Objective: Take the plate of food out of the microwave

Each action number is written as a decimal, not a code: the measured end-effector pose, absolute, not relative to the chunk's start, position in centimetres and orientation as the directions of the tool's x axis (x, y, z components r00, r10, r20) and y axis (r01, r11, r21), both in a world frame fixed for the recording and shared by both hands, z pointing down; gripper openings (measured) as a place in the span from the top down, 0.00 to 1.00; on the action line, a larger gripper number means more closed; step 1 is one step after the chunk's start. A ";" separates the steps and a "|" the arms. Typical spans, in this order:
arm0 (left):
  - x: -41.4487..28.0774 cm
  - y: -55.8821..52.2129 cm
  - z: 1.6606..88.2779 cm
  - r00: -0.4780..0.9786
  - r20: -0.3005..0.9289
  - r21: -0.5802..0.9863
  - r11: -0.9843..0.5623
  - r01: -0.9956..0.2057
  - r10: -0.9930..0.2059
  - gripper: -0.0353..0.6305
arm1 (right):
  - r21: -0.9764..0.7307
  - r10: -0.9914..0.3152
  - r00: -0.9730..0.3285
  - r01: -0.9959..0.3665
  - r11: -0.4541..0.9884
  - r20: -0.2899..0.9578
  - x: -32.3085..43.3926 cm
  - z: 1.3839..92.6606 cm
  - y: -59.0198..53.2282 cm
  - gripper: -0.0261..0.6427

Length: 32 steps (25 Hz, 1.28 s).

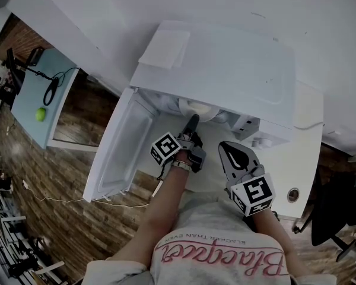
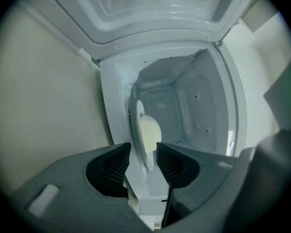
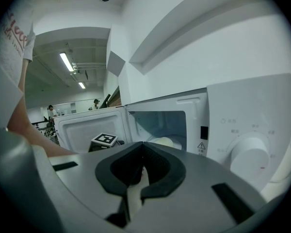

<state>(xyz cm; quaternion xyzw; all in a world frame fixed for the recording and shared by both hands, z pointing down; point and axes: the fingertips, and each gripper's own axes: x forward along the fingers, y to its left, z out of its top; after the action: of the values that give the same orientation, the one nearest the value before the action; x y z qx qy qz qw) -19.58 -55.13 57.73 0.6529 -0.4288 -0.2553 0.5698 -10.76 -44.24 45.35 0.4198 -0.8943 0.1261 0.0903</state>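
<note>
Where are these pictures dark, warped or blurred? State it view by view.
Head view: fisheye bows the microwave, evenly lit. Left gripper view: black corners, left tongs soft, plate clearer in the shaded cavity. Right gripper view: ceiling lights glare, right tongs dim in front.

White counter (image 1: pixel 288 170): carries the white microwave (image 1: pixel 225 70), standing directly on it, door swung open toward the left of the head view. A round grommet (image 1: pixel 293 195) is set in the counter's surface. Microwave top: one flat white folded pad (image 1: pixel 164 47), near the door-side corner. Off to the left, a pale blue table (image 1: pixel 29 100): green ball (image 1: pixel 41 114) and a black cable (image 1: pixel 51 91) on it. Wood-plank floor (image 1: pixel 47 177) underneath.
</note>
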 end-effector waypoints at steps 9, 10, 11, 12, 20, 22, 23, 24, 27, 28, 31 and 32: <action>-19.9 -55.4 58.9 0.459 0.353 0.923 0.225 -0.311 -0.815 0.76 | -0.150 -0.729 -0.626 -0.777 0.611 0.275 -10.7 45.7 -44.4 0.94; -19.9 -55.5 58.9 0.456 0.360 0.921 0.234 -0.311 -0.814 0.76 | -0.149 -0.730 -0.626 -0.778 0.611 0.276 -10.6 45.7 -44.4 0.94; -19.9 -55.5 59.0 0.455 0.360 0.922 0.237 -0.305 -0.814 0.76 | -0.149 -0.730 -0.625 -0.778 0.610 0.276 -10.6 45.8 -44.4 0.94; -19.9 -55.5 59.0 0.454 0.356 0.925 0.239 -0.296 -0.817 0.76 | -0.148 -0.730 -0.624 -0.779 0.610 0.277 -10.6 45.9 -44.4 0.94; -20.0 -55.2 58.8 0.461 0.370 0.924 0.269 -0.272 -0.806 0.82 | -0.136 -0.724 -0.630 -0.773 0.619 0.281 -11.0 45.8 -44.1 0.94; -20.0 -55.3 58.6 0.463 0.359 0.928 0.258 -0.269 -0.811 0.84 | -0.129 -0.722 -0.633 -0.770 0.625 0.281 -11.1 45.8 -43.9 0.94; -20.0 -55.4 58.5 0.461 0.356 0.929 0.254 -0.271 -0.813 0.87 | -0.124 -0.721 -0.634 -0.769 0.627 0.280 -11.2 45.7 -43.8 0.94; -20.0 -55.4 58.3 0.459 0.359 0.927 0.254 -0.275 -0.813 0.89 | -0.119 -0.721 -0.634 -0.768 0.629 0.280 -11.2 45.7 -43.7 0.94; -20.3 -55.3 58.3 0.453 0.360 0.928 0.264 -0.264 -0.816 0.90 | -0.111 -0.725 -0.631 -0.770 0.628 0.276 -11.1 45.5 -43.4 0.94; -20.4 -55.3 58.3 0.450 0.356 0.930 0.264 -0.254 -0.819 0.90 | -0.110 -0.727 -0.629 -0.772 0.626 0.275 -11.1 45.4 -43.3 0.94; -20.7 -55.4 58.2 0.450 0.339 0.938 0.261 -0.228 -0.826 0.91 | -0.106 -0.732 -0.625 -0.775 0.622 0.273 -11.0 45.2 -43.2 0.94; -20.8 -55.4 58.2 0.452 0.334 0.940 0.260 -0.219 -0.827 0.91 | -0.105 -0.732 -0.624 -0.776 0.622 0.272 -11.0 45.2 -43.1 0.94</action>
<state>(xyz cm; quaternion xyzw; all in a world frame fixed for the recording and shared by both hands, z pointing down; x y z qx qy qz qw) -20.75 -55.36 58.23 0.5602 -0.4668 -0.2370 0.6420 -11.00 -43.10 45.19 0.4212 -0.8949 0.1066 0.1020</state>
